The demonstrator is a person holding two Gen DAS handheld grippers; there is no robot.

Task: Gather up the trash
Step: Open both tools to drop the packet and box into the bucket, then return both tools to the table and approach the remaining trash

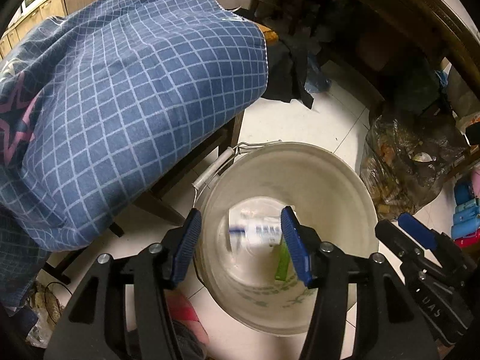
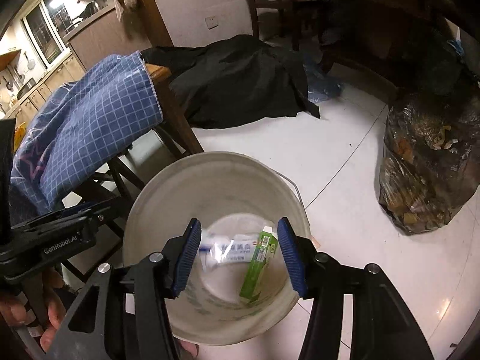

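Left wrist view: the left gripper (image 1: 240, 240) hangs over a white bucket (image 1: 345, 186) that fills the lower centre of the frame, its blue pads apart and nothing pressed between them. Inside the bucket, blurred, are a white packet with blue print (image 1: 255, 229) and a green carton (image 1: 282, 265); whether the packet rests on the bottom cannot be told. The bucket's wire handle with its white grip (image 1: 214, 166) lies against the upper left rim. The bucket stands on a floor of glossy white tiles (image 1: 330, 120). A blue checked cloth (image 1: 135, 90) covers the upper left, draped over a wooden chair (image 1: 168, 186). A black cloth (image 1: 291, 69) lies on the floor at top centre, and a dark, clear bag stuffed with rubbish (image 1: 402, 165) sits at the right. The right gripper (image 1: 417, 234) enters at the lower right edge.

Right wrist view: the right gripper (image 2: 238, 253) is also released, its pads spread over the bucket (image 2: 210, 162), gripping nothing. The white packet (image 2: 228, 250) and the green carton (image 2: 258, 267) lie in the bucket, the carton slanting against its right wall. The tiled floor (image 2: 330, 156) spreads to the right, where the rubbish bag (image 2: 426, 162) stands well apart from the bucket. The black cloth (image 2: 240, 81) sprawls across the upper middle, the checked cloth (image 2: 96, 126) hangs at left, with kitchen cabinets and a window (image 2: 45, 36) at upper left. The left gripper (image 2: 60, 228) and a hand (image 2: 51, 315) show at lower left.
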